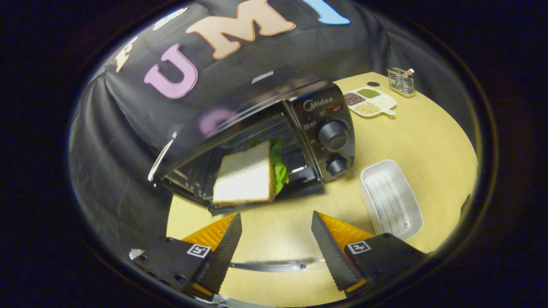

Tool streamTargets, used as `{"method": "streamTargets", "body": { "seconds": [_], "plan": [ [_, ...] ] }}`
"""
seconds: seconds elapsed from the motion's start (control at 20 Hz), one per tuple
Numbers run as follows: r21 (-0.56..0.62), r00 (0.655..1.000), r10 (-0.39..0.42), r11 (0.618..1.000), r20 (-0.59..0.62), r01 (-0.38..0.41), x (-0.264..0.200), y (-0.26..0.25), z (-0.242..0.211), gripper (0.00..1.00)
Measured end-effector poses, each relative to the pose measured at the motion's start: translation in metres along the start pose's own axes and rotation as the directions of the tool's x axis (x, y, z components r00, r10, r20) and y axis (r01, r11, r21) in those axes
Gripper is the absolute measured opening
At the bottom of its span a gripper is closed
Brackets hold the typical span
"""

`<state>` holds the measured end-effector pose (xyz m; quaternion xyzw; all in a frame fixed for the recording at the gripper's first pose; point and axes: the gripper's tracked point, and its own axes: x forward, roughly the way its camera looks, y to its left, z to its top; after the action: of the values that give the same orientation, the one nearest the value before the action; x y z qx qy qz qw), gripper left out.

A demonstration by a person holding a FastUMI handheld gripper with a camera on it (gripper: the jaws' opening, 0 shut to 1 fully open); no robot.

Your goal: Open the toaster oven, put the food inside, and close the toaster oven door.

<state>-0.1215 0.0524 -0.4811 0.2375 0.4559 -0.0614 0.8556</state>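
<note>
Gripper [276, 222] spread, empty, fingers short of oven [257, 141] | sandwich [246, 177] lay inside on rack, front edge near mouth, so prob. just let go | door [222, 115] looked swung up, open, handle at left | white tray [391, 199] beside oven, empty | next, by my guess: shut door.

Your gripper [276, 224] has two black, ribbed fingers [227, 252] backed with orange wedges. Each black mount carries a small square white marker, and you can see screws on the left one.
</note>
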Motion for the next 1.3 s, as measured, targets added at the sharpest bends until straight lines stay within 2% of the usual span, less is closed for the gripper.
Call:
{"method": "streamTargets", "body": {
  "seconds": [0.4,0.65,0.9,1.3],
  "plan": [
    [-0.057,0.972,0.011,0.998,-0.233,-0.025,-0.026,-0.022,-0.081,1.00],
    [-0.114,0.951,-0.020,0.993,-0.310,-0.016,-0.027,-0.037,-0.107,1.00],
    [-0.201,0.943,-0.087,0.979,-0.322,0.022,-0.015,-0.054,-0.114,1.00],
    [-0.269,0.971,-0.087,0.963,-0.224,0.024,-0.012,-0.051,-0.085,1.00]
  ]
}}
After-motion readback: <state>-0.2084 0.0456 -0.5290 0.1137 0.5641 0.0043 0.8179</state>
